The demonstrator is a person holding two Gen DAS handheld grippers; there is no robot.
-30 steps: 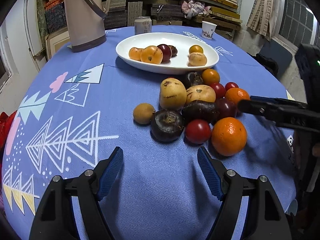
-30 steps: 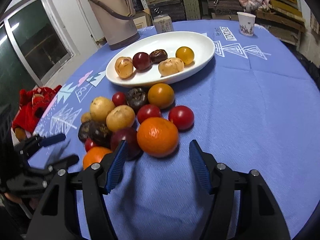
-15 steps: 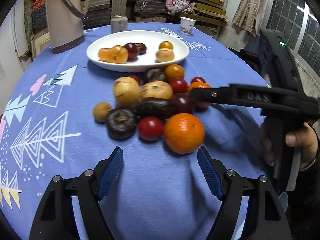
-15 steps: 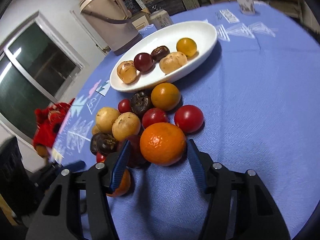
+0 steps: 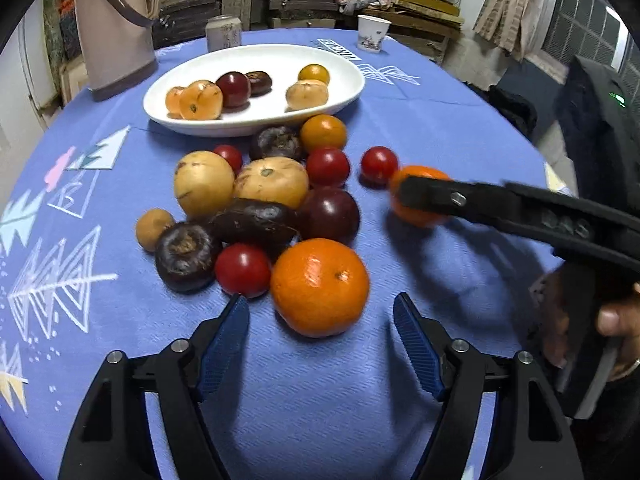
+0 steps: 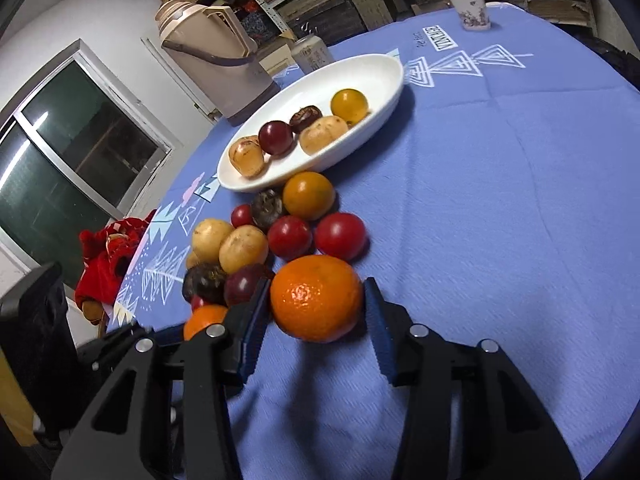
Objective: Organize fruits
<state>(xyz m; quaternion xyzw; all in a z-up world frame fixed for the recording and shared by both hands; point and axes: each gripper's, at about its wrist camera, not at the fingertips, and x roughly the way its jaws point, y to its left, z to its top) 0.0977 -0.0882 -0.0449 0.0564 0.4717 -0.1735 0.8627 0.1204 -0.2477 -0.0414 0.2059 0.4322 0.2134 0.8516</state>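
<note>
An orange (image 6: 317,298) at the near edge of the fruit pile is bracketed by the right gripper (image 6: 316,320), whose jaws are closing around it, pads not yet clearly pressed on. Another orange (image 5: 319,287) is framed by the left gripper (image 5: 320,334), also closing, nothing gripped. The white dish (image 6: 394,80), already partly filled, is presumably the destination.

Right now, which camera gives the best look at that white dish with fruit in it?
The left wrist view: the white dish sits near centre, its whole oval rim and all the fruit inside plainly visible. The right wrist view shows the same dish complete too, but tilted and seen more from one end, so its fruits partly overlap.
</note>
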